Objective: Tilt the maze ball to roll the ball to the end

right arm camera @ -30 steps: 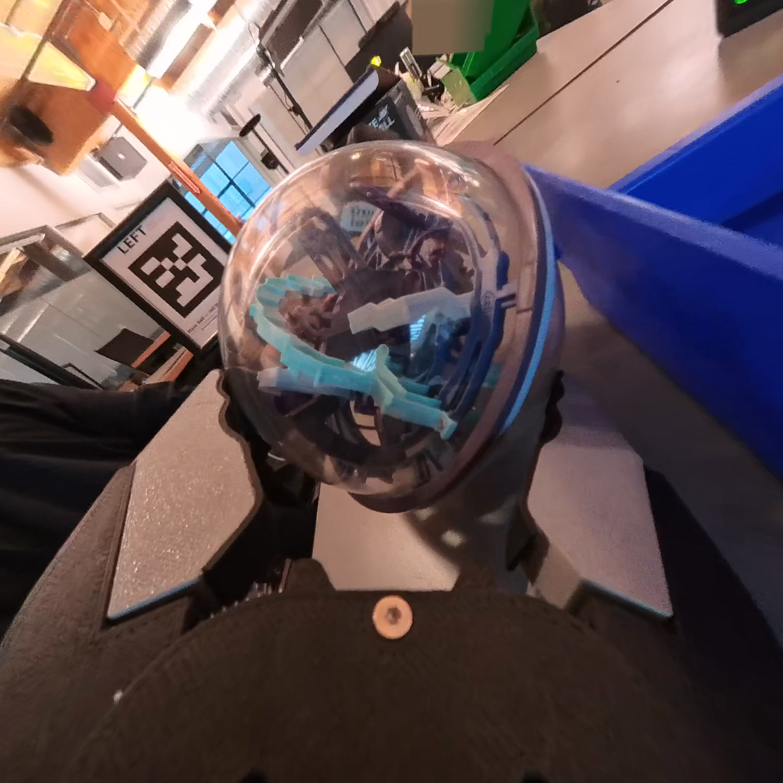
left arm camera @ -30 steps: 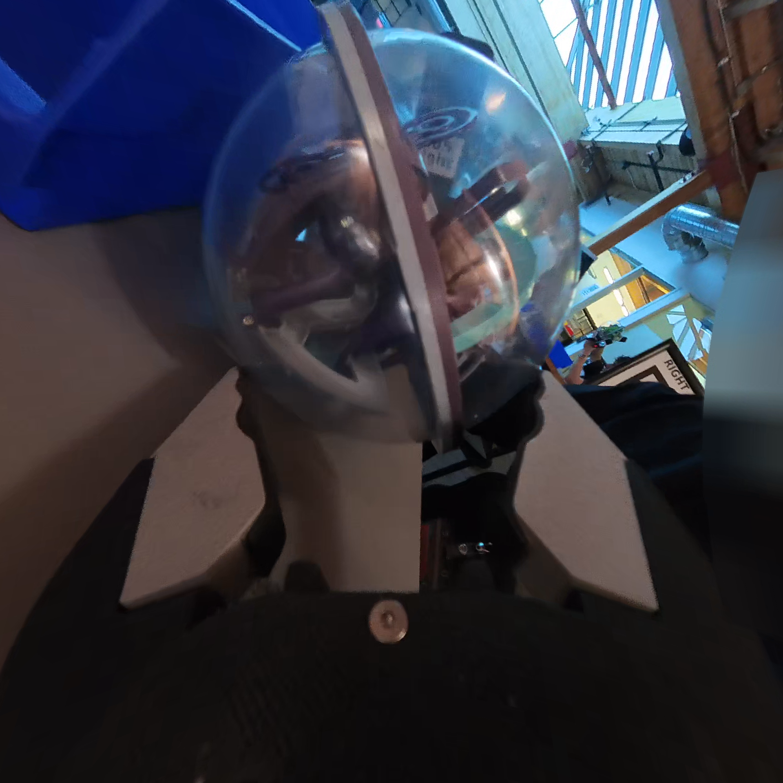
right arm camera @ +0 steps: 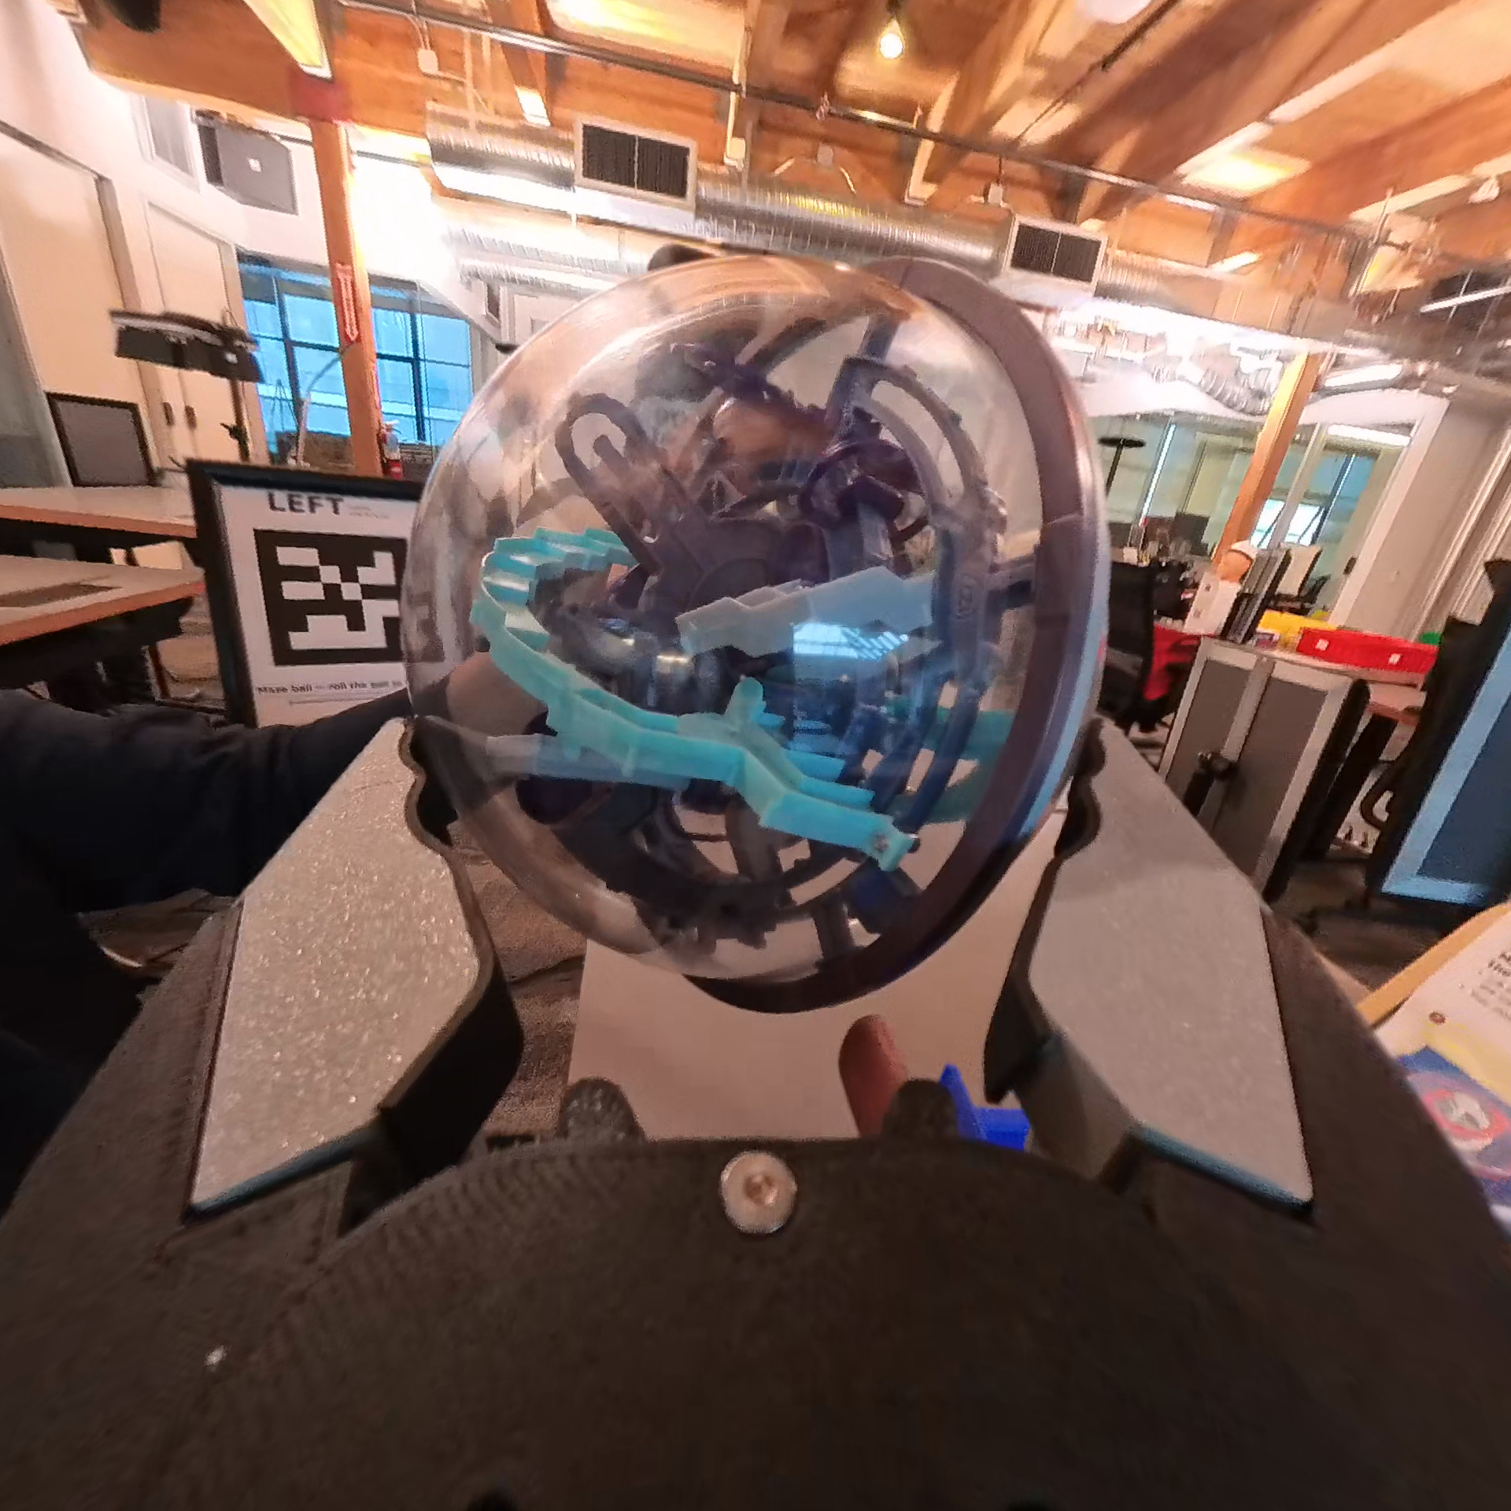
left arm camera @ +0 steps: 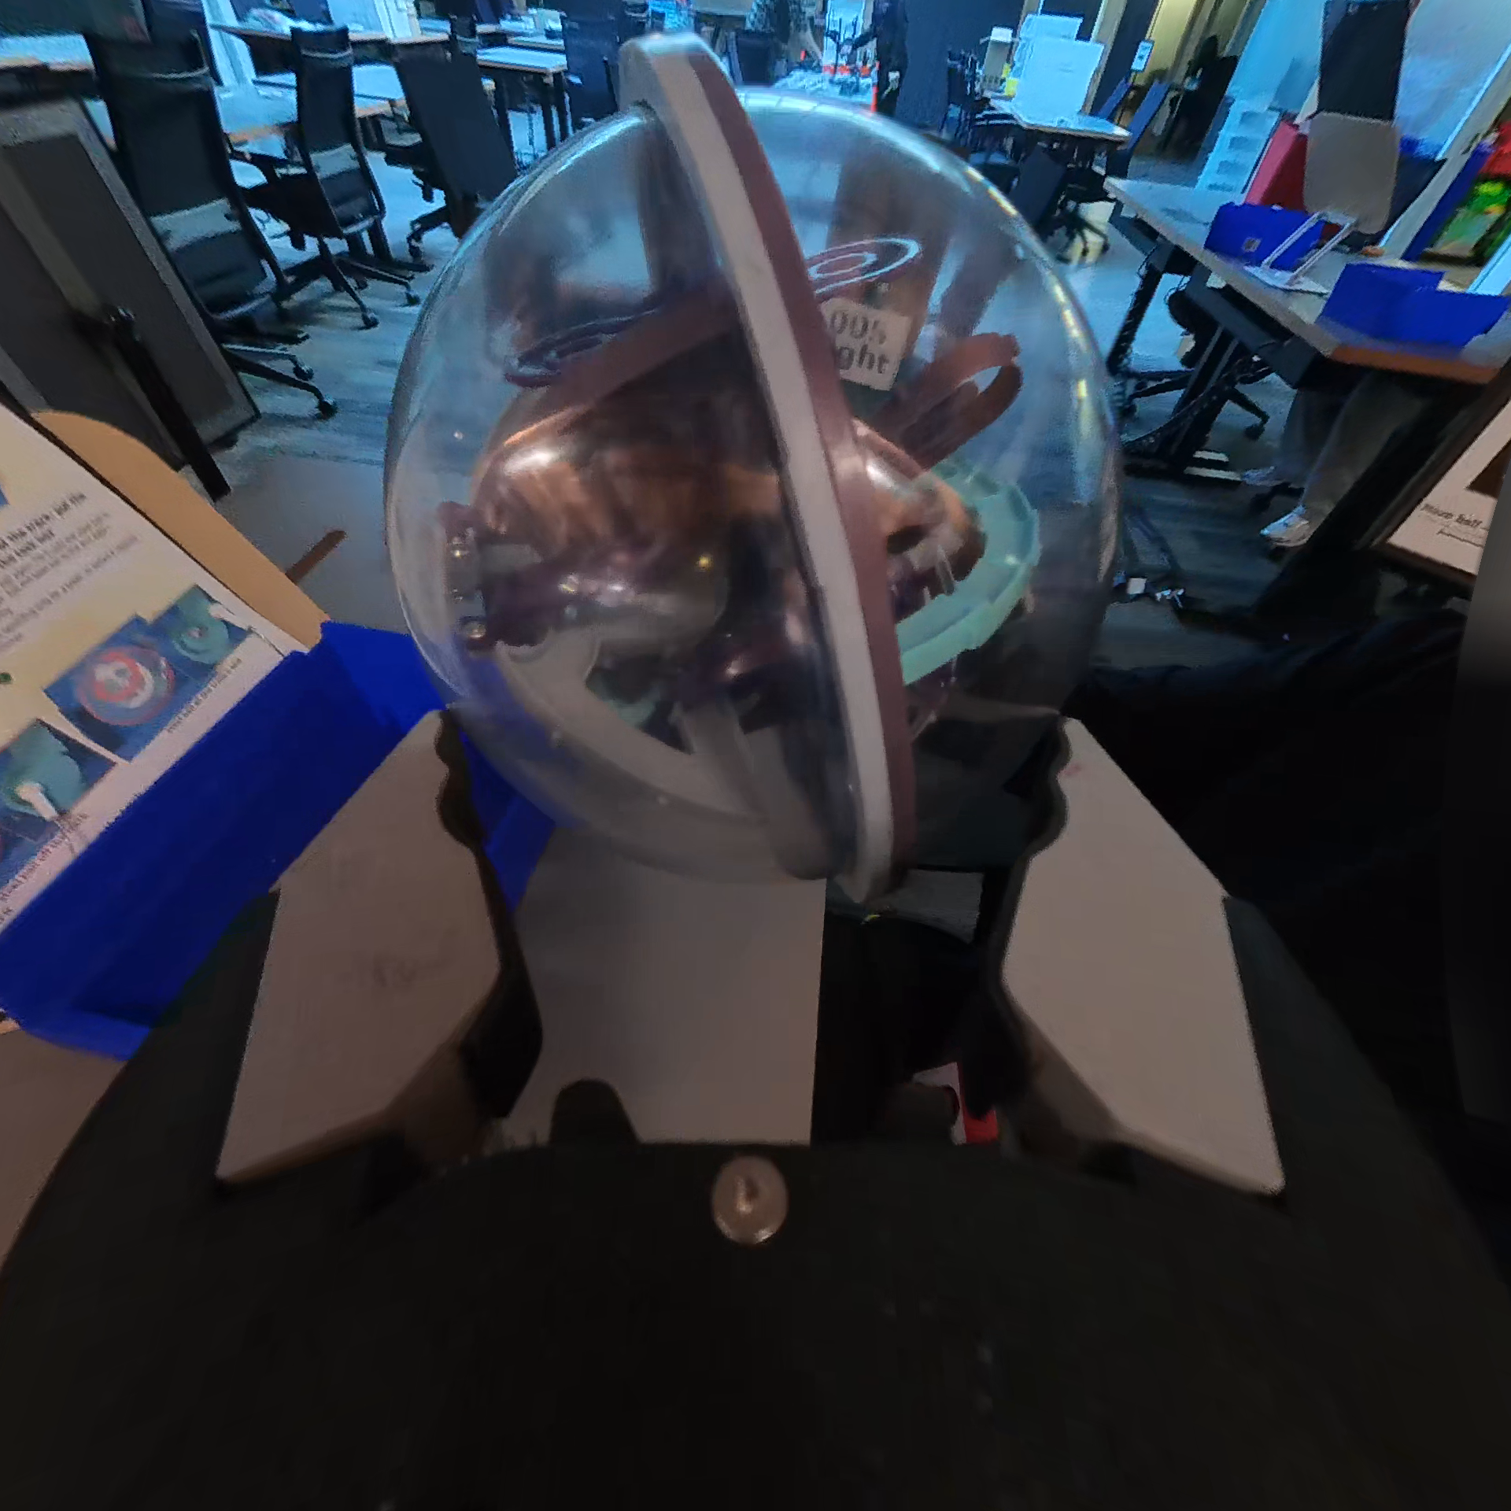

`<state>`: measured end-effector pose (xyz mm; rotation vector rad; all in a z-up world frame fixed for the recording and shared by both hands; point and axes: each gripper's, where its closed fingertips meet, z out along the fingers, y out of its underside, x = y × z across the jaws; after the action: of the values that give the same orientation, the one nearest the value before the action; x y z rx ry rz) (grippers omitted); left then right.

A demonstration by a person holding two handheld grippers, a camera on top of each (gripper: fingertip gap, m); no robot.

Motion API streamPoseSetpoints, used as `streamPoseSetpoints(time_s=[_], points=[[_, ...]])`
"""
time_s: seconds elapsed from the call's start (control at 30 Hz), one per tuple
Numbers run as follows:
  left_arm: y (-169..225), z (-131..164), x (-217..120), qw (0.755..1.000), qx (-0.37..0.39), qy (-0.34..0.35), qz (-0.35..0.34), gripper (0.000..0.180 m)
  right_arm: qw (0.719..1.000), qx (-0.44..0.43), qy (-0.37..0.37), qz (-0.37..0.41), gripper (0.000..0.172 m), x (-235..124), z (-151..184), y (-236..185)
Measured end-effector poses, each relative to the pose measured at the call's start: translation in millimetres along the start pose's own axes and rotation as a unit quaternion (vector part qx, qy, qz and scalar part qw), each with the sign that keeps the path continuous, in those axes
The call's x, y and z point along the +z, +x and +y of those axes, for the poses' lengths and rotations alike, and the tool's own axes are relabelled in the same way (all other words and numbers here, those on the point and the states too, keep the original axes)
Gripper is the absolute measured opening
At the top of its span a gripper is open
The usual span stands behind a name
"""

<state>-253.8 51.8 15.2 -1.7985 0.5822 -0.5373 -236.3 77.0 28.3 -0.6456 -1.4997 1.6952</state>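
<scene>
Between both grippers' spread fingers sits the maze ball [right arm camera: 756,621], clamped by left gripper [left arm camera: 752,785] and right gripper [right arm camera: 748,785], equator band near-upright.

An open-plan office or lab workspace; desks [left arm camera: 523,61] and black chairs [left arm camera: 327,163] beyond the tongs; exposed wooden ceiling beams [right arm camera: 1022,106] (ducts too) above.

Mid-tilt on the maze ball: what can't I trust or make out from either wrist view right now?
- Small ball inside the maze ball: right view, lost among tracks and glare; position uncertain.
- Same in the left view: the seam ring and motion blur cover the tracks.
- Far side of the sphere: each view shows only its own half.
- Left gripper and right gripper: pad contact with the shell is dark and blurred.
- The maze's end: not identifiable.
</scene>
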Motion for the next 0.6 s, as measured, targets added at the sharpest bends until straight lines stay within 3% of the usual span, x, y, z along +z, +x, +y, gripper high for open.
streamPoseSetpoints(time_s=[0.37,0.6], points=[[38,-39,4,0.994,0.070,-0.075,-0.039,0.135,0.992,-0.052,0.115,-0.009,0.147,-19,-46,-28],[48,-41,5,0.990,0.094,-0.079,-0.066,0.135,0.985,-0.073,0.151,-0.032,0.148,-23,-52,-37]])
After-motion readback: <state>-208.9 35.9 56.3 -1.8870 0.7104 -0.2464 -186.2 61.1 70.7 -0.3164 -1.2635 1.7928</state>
